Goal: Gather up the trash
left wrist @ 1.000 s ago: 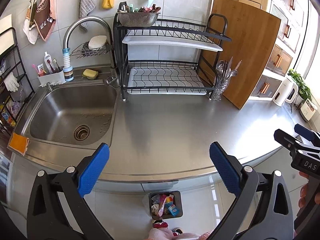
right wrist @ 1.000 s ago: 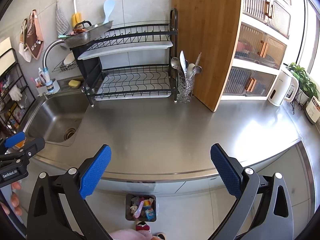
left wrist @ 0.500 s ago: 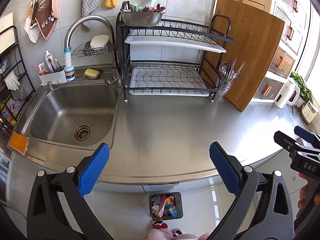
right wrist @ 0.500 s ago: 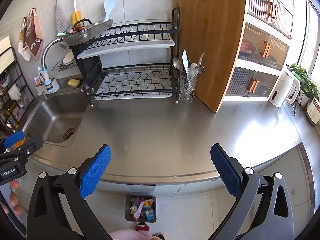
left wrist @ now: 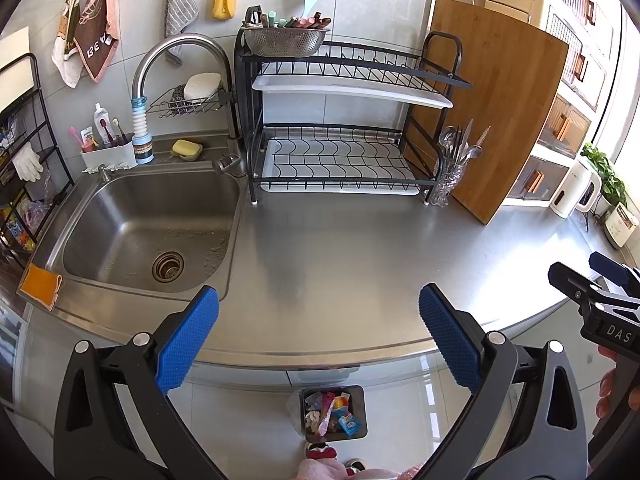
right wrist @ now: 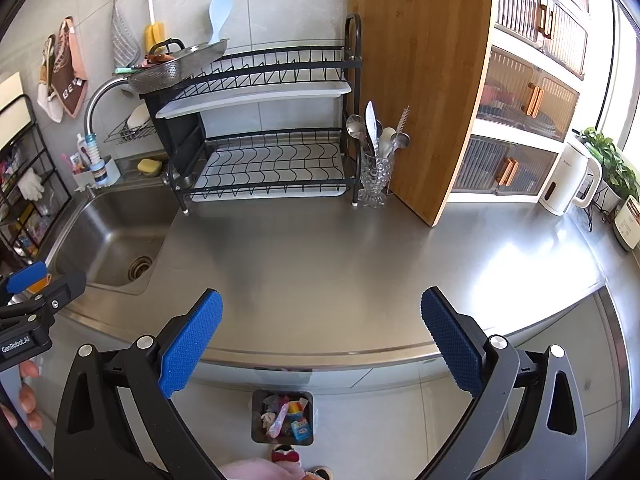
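A small grey trash bin (left wrist: pixel 334 412) holding colourful wrappers and scraps stands on the floor below the counter's front edge; it also shows in the right wrist view (right wrist: pixel 283 416). My left gripper (left wrist: pixel 319 334) is open and empty, held above the counter edge over the bin. My right gripper (right wrist: pixel 321 336) is open and empty at about the same height. Each gripper shows at the edge of the other's view. No loose trash shows on the steel counter (left wrist: pixel 360 248).
A sink (left wrist: pixel 144 232) lies at the left with a faucet and soap. A black two-tier dish rack (left wrist: pixel 344 140), a glass of cutlery (right wrist: pixel 374 172) and a leaning wooden cutting board (right wrist: pixel 424 88) stand at the back. A white kettle (right wrist: pixel 568 184) is far right.
Both views have shifted slightly: the counter and rack sit a little lower and nearer in the frames. Both grippers stay open and empty.
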The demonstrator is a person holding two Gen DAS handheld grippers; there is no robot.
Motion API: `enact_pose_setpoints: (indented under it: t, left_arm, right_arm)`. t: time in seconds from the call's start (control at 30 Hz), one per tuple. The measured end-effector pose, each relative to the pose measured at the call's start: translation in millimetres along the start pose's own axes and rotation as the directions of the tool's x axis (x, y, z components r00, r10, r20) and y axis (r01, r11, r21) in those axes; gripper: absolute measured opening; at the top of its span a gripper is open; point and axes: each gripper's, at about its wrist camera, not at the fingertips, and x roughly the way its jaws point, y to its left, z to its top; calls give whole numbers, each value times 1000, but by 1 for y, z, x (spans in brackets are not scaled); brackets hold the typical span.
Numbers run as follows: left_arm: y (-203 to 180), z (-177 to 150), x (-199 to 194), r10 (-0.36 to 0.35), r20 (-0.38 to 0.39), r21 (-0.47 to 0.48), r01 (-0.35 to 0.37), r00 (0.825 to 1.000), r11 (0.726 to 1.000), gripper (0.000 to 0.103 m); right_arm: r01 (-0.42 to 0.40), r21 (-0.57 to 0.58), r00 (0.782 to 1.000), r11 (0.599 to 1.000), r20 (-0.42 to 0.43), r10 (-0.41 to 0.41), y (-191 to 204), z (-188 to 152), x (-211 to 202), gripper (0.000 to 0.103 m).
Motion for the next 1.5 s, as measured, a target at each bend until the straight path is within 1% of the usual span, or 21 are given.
enact_pose_setpoints:
  t: [0.6,0.73,0.83,0.93,1.0,1.17,1.23,1.43,1.5]
  left_arm:
    - [-2,-1,-4,-9,1,-8,9,1000,1000,95]
    - [-1,-2,-5,-32,-1,-24,32,999,999,95]
    - [-3,-2,-3,-26,-4,-16,26,1000,1000,95]
    - [-6,-3,-2,-6,-6,1,6,1000,1000,95]
    - [-7,-4,-1,-8,-7,4,8,1000,1000,95]
    - [-7,-4,-3,9,19,6,-9,1000,1000,95]
    - [-6,-4,-3,14,18,6,-14,1000,1000,95]
    - [-6,-4,-2,10,10,-3,-10,1000,1000,95]
    - [-3,-4,0,-8,-8,-23,8,1000,1000,95]
  right_arm:
    - [-6,5,1000,1000,5,6,-5,-1,-2,100]
    - [-8,2,1000,1000,4,8,-5,-2,-2,100]
    - [-11,1,1000,1000,2,11,-5,-2,-1,100]
    - [-13,3,1000,1000,0,13,-5,-2,0,100]
    - [-19,2,1000,1000,-2,19,-6,-2,1,100]
    - [-28,2,1000,1000,-8,28,-6,-2,3,100]
    - [-30,4,1000,1000,-10,30,-6,-2,4,100]
    - [-46,8,999,999,-19,46,-6,-3,7,100]
    - [-49,7,999,999,-19,49,-6,-2,7,100]
